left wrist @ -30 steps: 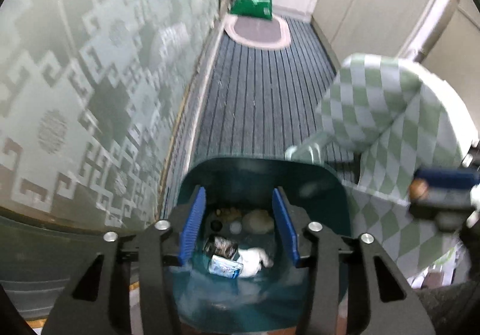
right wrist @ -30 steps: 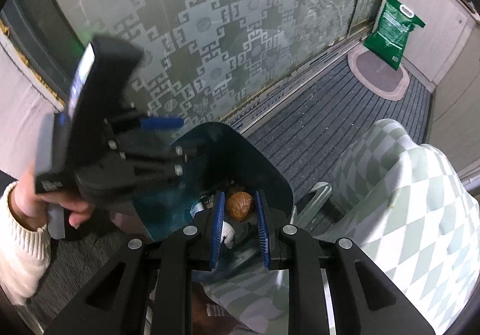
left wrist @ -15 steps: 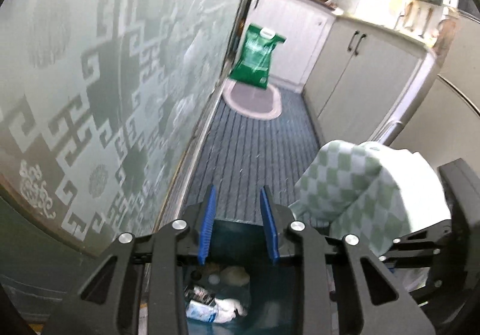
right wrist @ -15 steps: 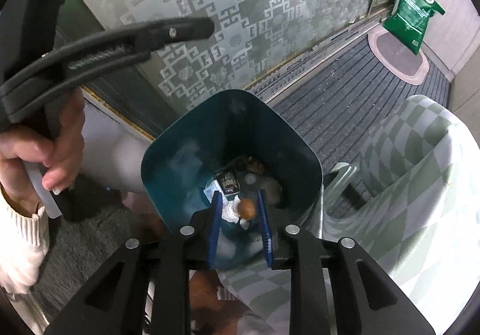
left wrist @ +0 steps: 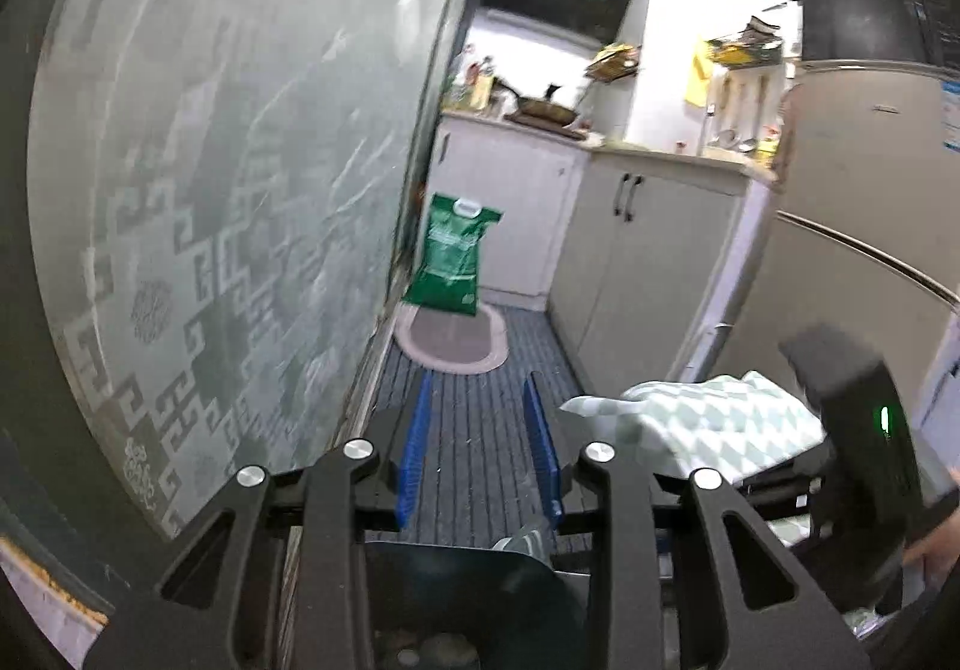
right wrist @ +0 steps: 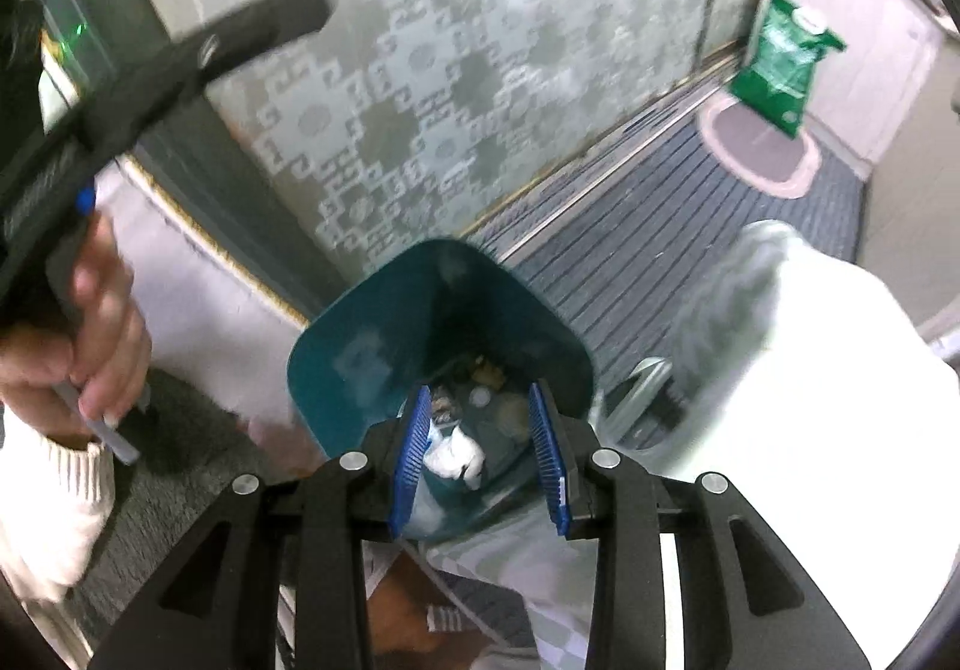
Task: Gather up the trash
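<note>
A teal trash bin (right wrist: pixel 372 346) stands on the floor below my right gripper (right wrist: pixel 477 451), which is open and empty above its mouth. Inside lie crumpled white paper (right wrist: pixel 456 457), a dark wrapper and several small round bits (right wrist: pixel 480 400). My left gripper (left wrist: pixel 480 448) is open and empty, raised and pointing down the kitchen aisle; only the bin's dark rim (left wrist: pixel 456 556) shows at the bottom of the left wrist view. The left gripper's handle and the hand holding it appear at the left of the right wrist view (right wrist: pixel 102 111).
A frosted patterned glass door (left wrist: pixel 210 190) runs along the left. A chair draped in green-checked cloth (right wrist: pixel 810 370) stands right of the bin. Farther off are a striped floor mat (left wrist: pixel 480 430), an oval rug (left wrist: pixel 453 337), a green bag (left wrist: pixel 453 262), cabinets and a fridge (left wrist: pixel 840 250).
My right gripper opened and the brown round item dropped into the bin. My left gripper rose and tilted up away from the bin, toward the kitchen.
</note>
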Tool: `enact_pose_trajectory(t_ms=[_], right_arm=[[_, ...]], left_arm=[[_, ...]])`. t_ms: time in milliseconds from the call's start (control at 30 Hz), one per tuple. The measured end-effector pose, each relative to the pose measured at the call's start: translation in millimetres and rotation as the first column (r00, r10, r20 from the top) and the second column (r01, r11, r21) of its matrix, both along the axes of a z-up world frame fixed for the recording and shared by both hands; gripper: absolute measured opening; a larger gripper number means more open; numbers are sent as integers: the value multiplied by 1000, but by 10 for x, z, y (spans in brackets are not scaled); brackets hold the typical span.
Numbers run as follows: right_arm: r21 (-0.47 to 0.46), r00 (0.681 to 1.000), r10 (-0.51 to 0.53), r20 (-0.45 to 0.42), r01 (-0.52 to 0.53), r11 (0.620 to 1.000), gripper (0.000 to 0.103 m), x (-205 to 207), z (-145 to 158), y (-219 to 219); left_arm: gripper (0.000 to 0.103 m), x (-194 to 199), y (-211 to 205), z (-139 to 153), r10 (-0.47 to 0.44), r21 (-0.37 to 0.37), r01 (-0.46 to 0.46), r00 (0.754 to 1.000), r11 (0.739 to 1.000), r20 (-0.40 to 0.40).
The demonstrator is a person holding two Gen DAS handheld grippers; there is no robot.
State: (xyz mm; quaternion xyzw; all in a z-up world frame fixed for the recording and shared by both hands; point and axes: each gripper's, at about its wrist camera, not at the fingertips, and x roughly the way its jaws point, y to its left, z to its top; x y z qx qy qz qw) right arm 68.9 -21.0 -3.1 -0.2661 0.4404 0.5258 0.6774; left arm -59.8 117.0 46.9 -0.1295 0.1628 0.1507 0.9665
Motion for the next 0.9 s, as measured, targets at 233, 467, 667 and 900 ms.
enact_pose_trajectory(t_ms=[233,467,667,900], right_arm=[[162,983,-156,93,140,977,57,142,436,-501],[394,938,-318,136,243,886,78,132,975,-1239],[500,895,-415,162,288,817,86,-4,1178,-1764],[573,847,-495,191,313,757,95,-193,1257,-2231]], left_arm=[[53,-29,-345,-59,-23,79,27,999,997,-48],[72,-119,-356,-176,9,24,-6,992,1000,-130],[90,-200,-437,-227,-5,15,8,986,1000,-168],[100,-278,-550,-228,28,49,-19,980,999,-199]])
